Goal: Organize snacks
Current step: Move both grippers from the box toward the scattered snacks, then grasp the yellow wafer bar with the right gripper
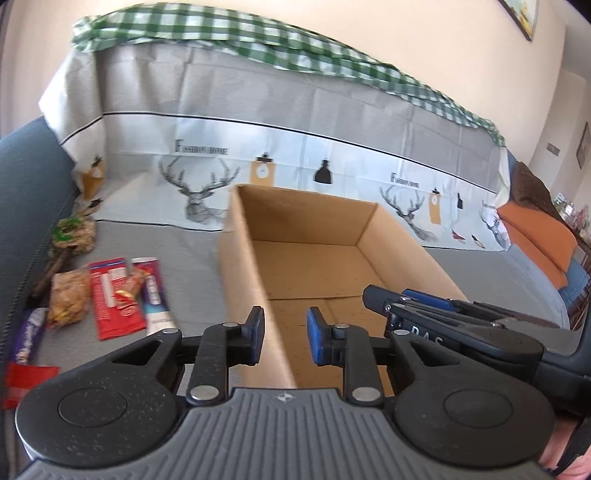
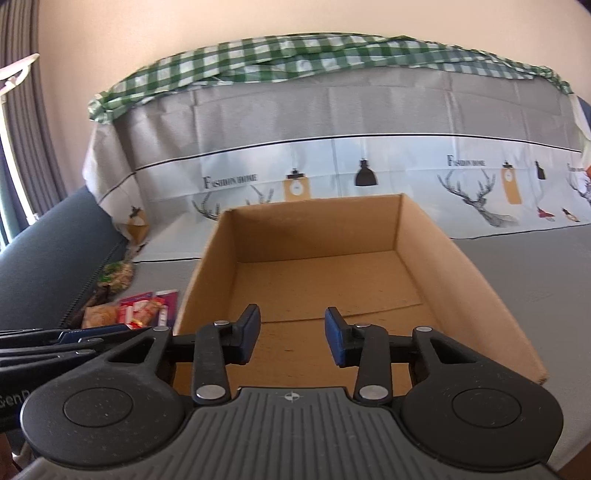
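left gripper: fingers spread, empty, over box's near left rim
right gripper: spread, empty, over box's near edge
cardboard box: open top, bare floor
snacks: clustered left of box, apart from its wall
deer-print cloth: behind box

box interior: cardboard box lay bare, open from above | left wall stood between interior and snack packets | sofa arm hemmed packets' far side

A home living room: covered sofa, orange cushion, framed pictures.
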`<state>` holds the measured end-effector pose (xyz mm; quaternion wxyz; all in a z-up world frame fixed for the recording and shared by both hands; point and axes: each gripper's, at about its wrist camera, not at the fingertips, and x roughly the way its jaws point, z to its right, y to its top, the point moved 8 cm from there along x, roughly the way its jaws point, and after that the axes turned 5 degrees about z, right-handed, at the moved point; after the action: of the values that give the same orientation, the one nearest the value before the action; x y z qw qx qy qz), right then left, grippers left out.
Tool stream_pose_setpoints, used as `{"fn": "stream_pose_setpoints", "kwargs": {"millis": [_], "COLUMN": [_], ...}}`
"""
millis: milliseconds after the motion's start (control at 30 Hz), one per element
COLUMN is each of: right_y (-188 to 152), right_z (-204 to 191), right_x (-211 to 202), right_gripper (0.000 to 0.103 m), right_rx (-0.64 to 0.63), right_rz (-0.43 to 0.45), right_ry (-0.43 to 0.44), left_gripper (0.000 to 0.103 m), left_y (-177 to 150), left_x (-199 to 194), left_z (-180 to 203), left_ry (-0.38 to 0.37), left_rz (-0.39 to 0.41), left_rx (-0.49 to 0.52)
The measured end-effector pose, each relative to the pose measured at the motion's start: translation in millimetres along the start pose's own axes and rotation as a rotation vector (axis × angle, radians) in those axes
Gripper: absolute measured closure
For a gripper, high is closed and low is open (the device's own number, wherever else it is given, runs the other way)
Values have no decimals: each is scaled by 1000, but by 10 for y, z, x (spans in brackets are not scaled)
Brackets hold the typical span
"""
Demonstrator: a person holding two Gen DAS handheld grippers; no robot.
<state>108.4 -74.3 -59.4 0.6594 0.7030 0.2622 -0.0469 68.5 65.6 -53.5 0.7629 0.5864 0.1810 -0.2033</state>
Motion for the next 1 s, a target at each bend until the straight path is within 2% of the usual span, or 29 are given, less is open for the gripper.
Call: {"fn": "stream_pose_setpoints", "kwargs": {"millis": [67,200,333,467,500,567,667,767,1000], "right_y": [-6,-41,-70,-161,-188,-270,-410,-557,-828], "right_z": [-116,-408,-761,-1076,-1159,-1308,-1534,-1739,-1888], "right_x": [20,24,-11,-1,5,28,79,140,402], "right_gripper": [62,61,58,58,58,58,58,59,61], "right_rx": [-1,-40,-91,-109,-112,-127,-159,-206,-215], "right_rz": [-13,-32,-29,-70,-80,-105,-151,-190,-307], "right_ry": [35,108,190,266,287,321,366,400,389], "left_gripper": [76,76,76,76,76,76,76,79,78], "left_y": [77,196,34,-353,-386,-327,-375,-410,-581], "left_x": [-74,-295,-460,-511,-527,-602,-570,-482,-344], "left_z": [-150,-520,-988,-1372,-1423,-1482,-1570,-1633,-1976], "left_ry": [10,35,64,101,100,115,179,209,201], "left_rz": [-15,-21,-61,-107,-101,-37,-57,-117,-266], "left_rx": [-6,55,63,-43,-76,-101,-120,-131,-309]}}
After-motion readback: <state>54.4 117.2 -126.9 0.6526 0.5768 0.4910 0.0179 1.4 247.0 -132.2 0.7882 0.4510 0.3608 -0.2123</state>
